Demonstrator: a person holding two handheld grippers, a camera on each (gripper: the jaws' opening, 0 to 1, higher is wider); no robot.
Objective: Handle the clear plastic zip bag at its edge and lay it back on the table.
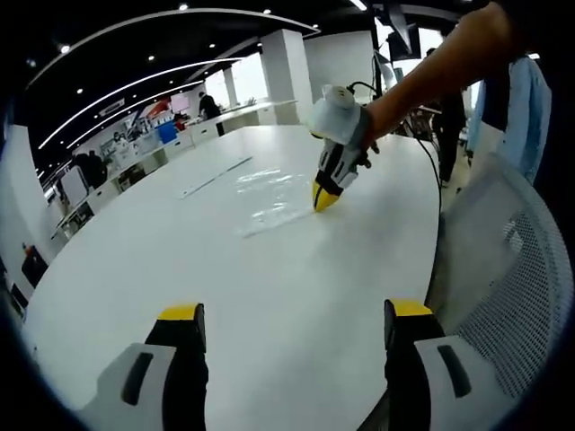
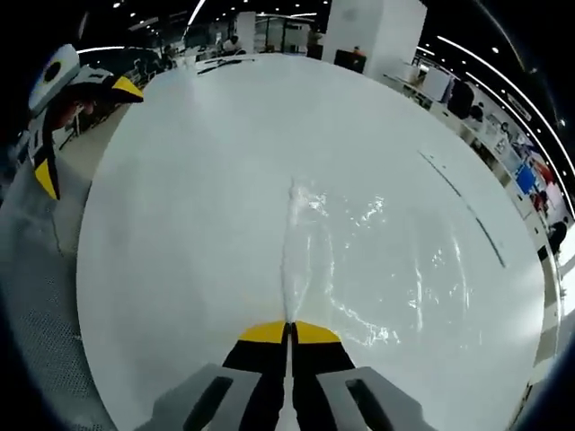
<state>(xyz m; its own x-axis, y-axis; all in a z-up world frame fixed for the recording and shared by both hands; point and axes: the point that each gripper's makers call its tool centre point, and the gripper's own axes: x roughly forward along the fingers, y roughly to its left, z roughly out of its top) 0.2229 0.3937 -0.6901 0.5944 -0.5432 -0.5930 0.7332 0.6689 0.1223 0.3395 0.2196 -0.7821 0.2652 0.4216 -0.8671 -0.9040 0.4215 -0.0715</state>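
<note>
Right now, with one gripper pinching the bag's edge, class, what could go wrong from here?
1. The right gripper is shut on only a thin edge fold of the clear zip bag; the slick plastic may slip out if lifted.
2. The bag lies wrinkled on the white table, so it could fold over itself instead of lying flat again.
3. The left gripper is open and away from the bag, so nothing steadies the far side.
</note>
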